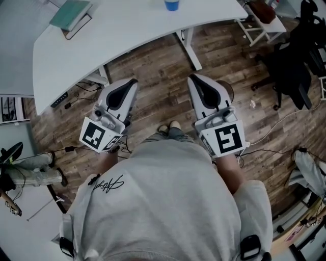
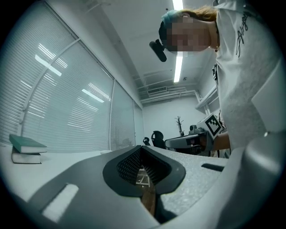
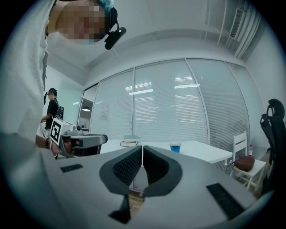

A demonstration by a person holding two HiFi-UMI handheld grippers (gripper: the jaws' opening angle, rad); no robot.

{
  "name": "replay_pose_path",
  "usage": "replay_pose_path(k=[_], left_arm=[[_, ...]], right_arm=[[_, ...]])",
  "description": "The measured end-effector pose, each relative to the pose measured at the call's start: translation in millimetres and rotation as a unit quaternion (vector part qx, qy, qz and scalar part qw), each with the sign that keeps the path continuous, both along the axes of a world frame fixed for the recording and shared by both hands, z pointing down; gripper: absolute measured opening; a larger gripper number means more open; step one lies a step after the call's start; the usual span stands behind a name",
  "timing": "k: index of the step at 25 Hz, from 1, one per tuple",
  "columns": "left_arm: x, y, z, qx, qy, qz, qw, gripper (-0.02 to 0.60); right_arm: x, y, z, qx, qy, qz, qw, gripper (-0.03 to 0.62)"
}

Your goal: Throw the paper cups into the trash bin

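Observation:
A blue paper cup (image 1: 171, 4) stands on the white desk (image 1: 132, 30) at its far edge; in the right gripper view the cup (image 3: 174, 146) shows beyond the jaws. My left gripper (image 1: 134, 80) and right gripper (image 1: 191, 77) are held side by side in front of the person's body, over the wooden floor, short of the desk. In the left gripper view my left gripper (image 2: 141, 152) has its pads together with nothing between them. My right gripper (image 3: 142, 150) is shut too and empty. No trash bin shows plainly.
Stacked books (image 1: 71, 15) lie on the desk's left end. A black office chair (image 1: 293, 66) and a white side table (image 1: 262, 23) stand to the right. Cables (image 1: 76, 94) trail on the floor under the desk. A round rim (image 1: 228, 90) peeks from behind the right gripper.

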State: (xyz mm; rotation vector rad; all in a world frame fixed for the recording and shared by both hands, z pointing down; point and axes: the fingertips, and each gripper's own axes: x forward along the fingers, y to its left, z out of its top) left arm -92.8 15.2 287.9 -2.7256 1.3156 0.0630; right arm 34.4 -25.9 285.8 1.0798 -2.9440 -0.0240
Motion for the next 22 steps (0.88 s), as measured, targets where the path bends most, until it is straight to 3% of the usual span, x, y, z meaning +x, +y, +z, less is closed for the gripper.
replay_pose_path(k=[5, 9, 22], left_arm=[[0, -1, -1, 0.007, 0.004, -0.016, 0.9998, 0.005], [0, 5, 6, -0.011, 0.004, -0.019, 0.9997, 0.005], [-11, -25, 2, -0.009, -0.001, -0.034, 0.9994, 0.005]], right_arm=[[3, -4, -2, 0.006, -0.001, -0.008, 1.000, 0.012], [5, -4, 1, -0.002, -0.001, -0.007, 1.000, 0.012], [5, -33, -1, 0.002, -0.004, 0.005, 1.000, 0.012]])
